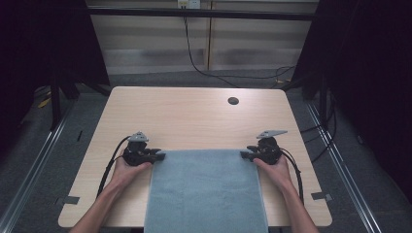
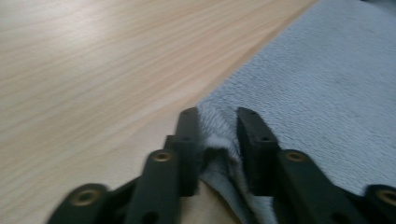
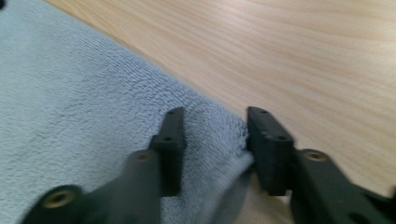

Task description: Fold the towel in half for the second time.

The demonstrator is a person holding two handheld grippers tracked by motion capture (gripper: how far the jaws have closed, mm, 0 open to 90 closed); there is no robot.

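Observation:
A grey-blue towel lies flat on the near half of the wooden table and hangs over its front edge. My left gripper sits at the towel's far left corner, and my right gripper at its far right corner. In the left gripper view the towel has its corner bunched up between the jaws of the left gripper, with a small gap still showing. In the right gripper view the right gripper straddles the corner of the towel with its jaws set wider apart.
A round cable hole is in the table's far right part. Black curtains flank both sides. Cables run across the floor behind the table. Each gripper's cable trails back along its forearm.

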